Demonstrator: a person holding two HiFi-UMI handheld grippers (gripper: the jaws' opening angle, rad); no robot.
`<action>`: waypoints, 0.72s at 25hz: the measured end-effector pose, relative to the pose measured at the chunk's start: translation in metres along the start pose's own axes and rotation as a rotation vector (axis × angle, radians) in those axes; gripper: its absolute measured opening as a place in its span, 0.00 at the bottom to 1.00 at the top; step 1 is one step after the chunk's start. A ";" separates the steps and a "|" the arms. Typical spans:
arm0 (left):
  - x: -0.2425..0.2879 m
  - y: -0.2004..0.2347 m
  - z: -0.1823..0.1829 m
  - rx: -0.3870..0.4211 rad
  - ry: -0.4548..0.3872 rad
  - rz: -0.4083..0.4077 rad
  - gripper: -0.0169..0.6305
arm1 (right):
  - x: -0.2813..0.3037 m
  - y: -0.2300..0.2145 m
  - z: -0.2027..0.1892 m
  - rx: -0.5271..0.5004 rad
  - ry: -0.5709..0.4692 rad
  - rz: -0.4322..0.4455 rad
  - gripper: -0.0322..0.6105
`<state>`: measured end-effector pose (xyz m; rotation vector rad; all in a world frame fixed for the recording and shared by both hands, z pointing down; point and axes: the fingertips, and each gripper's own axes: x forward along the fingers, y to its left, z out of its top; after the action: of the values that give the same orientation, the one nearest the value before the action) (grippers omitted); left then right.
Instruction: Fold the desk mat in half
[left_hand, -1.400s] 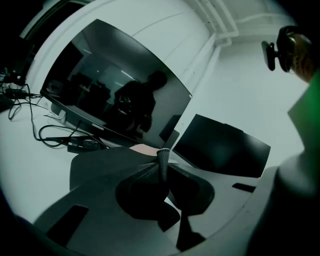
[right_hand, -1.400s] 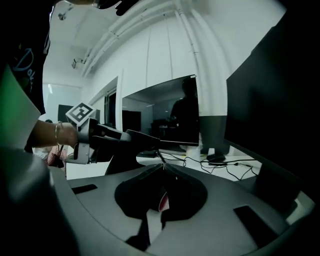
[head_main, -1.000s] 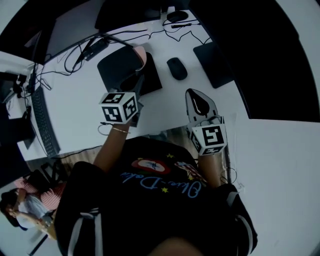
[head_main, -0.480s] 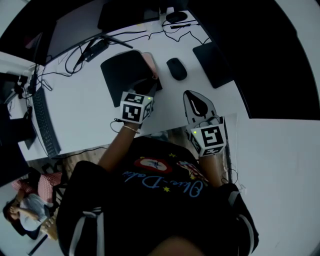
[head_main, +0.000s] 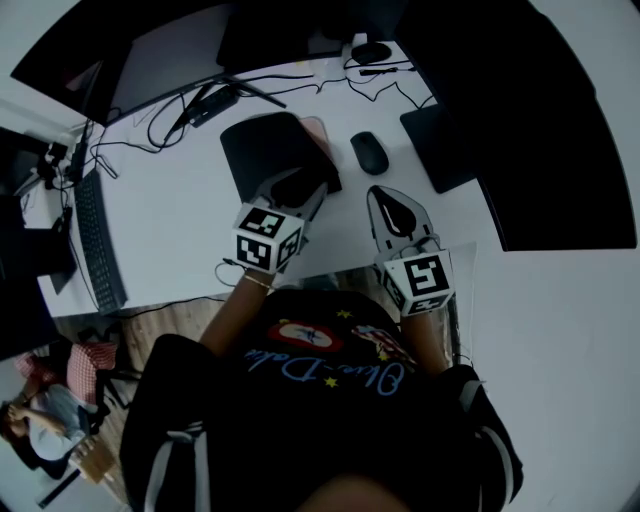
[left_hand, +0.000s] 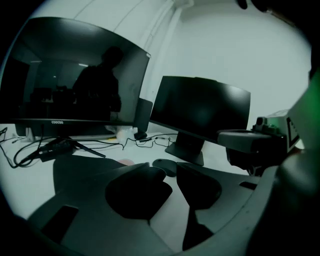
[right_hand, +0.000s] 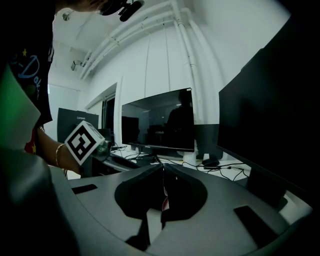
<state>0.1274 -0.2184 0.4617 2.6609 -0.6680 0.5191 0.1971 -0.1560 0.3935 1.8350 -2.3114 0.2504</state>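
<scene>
The black desk mat lies doubled over on the white desk, a strip of its pink underside showing at its right edge. My left gripper hovers at the mat's near right corner. Its jaws are opening and nothing is between them. In the left gripper view the mat lies flat ahead of the left gripper, whose parted jaws leave a gap. My right gripper is over bare desk to the right, shut and empty. The right gripper has its tips pressed together.
A black mouse lies just right of the mat, and a second dark pad is farther right. A keyboard runs along the left edge. Cables and monitor stands crowd the back. A person sits at lower left.
My left gripper carried the mat's lifted flap to the right and laid it down, then its jaws parted and let the mat go. The right gripper stayed still.
</scene>
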 end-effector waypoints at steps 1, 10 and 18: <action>-0.012 0.002 0.005 0.007 -0.018 0.006 0.27 | 0.003 0.006 0.003 -0.001 -0.002 0.014 0.05; -0.127 0.033 0.024 0.050 -0.179 0.156 0.08 | 0.033 0.077 0.030 0.031 -0.038 0.178 0.05; -0.193 0.039 0.015 0.078 -0.228 0.223 0.04 | 0.035 0.131 0.046 0.063 -0.070 0.276 0.05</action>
<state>-0.0470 -0.1839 0.3755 2.7597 -1.0401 0.3055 0.0603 -0.1704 0.3547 1.5697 -2.6333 0.3037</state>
